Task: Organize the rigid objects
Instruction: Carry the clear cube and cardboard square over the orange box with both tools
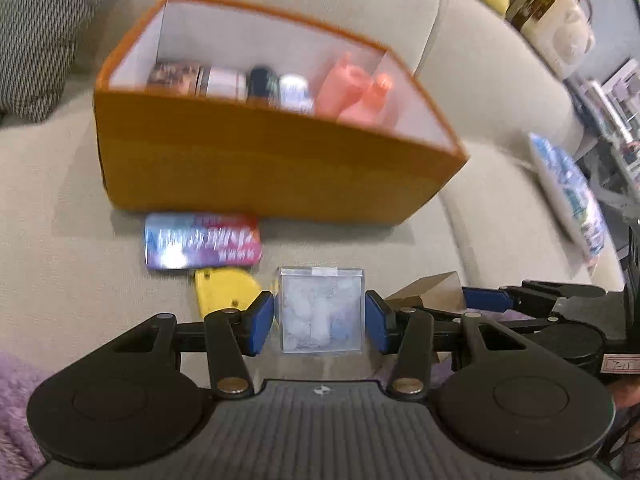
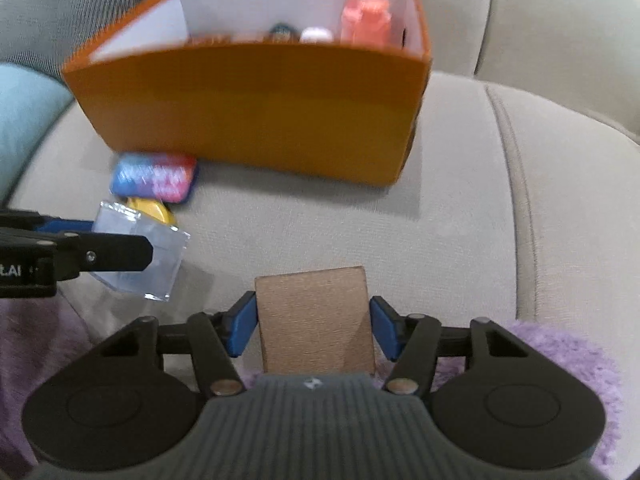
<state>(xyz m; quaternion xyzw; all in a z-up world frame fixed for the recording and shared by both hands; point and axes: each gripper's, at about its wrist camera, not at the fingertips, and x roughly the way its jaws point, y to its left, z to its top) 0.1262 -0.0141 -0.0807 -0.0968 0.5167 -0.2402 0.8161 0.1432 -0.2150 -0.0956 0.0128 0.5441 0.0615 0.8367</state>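
My left gripper is shut on a clear plastic cube with pale pieces inside, held a little above the sofa seat; the right wrist view shows that cube at the left. My right gripper has its blue pads against both sides of a brown block, shut on it. Behind stands an orange box with white inner walls, holding small jars and pink bottles. In front of the box lie a colourful flat tin and a yellow piece.
Everything rests on a beige sofa seat. A purple fluffy throw lies at the near edge. A grey woven pillow is at the far left and a blue-patterned cushion at the right.
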